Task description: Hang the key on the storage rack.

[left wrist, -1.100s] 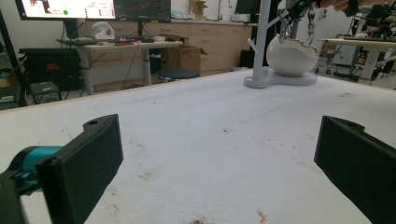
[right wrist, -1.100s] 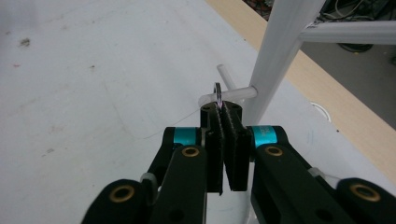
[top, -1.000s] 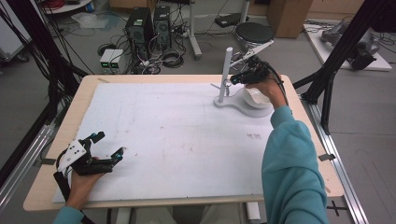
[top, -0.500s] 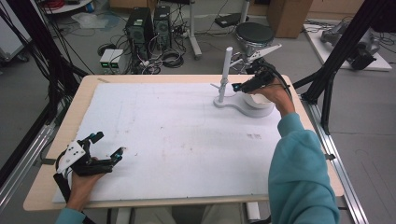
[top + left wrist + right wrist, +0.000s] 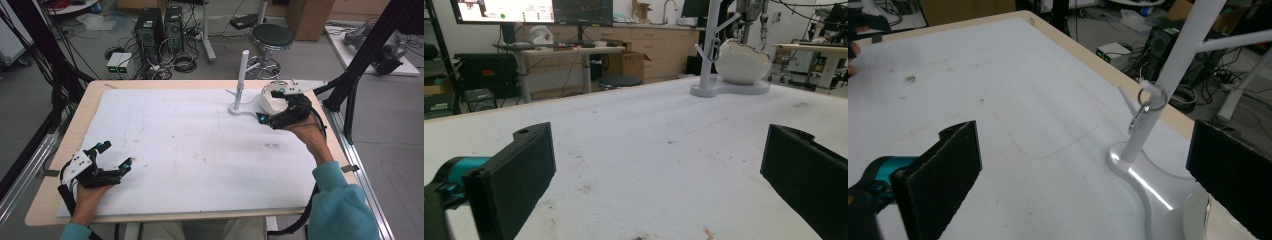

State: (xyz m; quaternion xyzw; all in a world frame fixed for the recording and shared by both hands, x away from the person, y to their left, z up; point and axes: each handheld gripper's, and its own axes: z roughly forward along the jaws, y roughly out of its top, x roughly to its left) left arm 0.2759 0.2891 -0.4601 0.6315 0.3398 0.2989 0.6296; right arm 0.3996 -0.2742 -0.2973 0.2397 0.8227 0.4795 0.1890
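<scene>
Jaws spread wide and empty on both my right gripper [image 5: 272,106], just beside the white stand [image 5: 241,85], and left gripper [image 5: 116,156], well away from it — keyring [image 5: 1143,111] already hangs on its peg, so little seems left.

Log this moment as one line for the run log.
left gripper: open, resting near table corner | right gripper: open, beside white stand | key ring: hanging on stand peg | bowl: on stand base
</scene>
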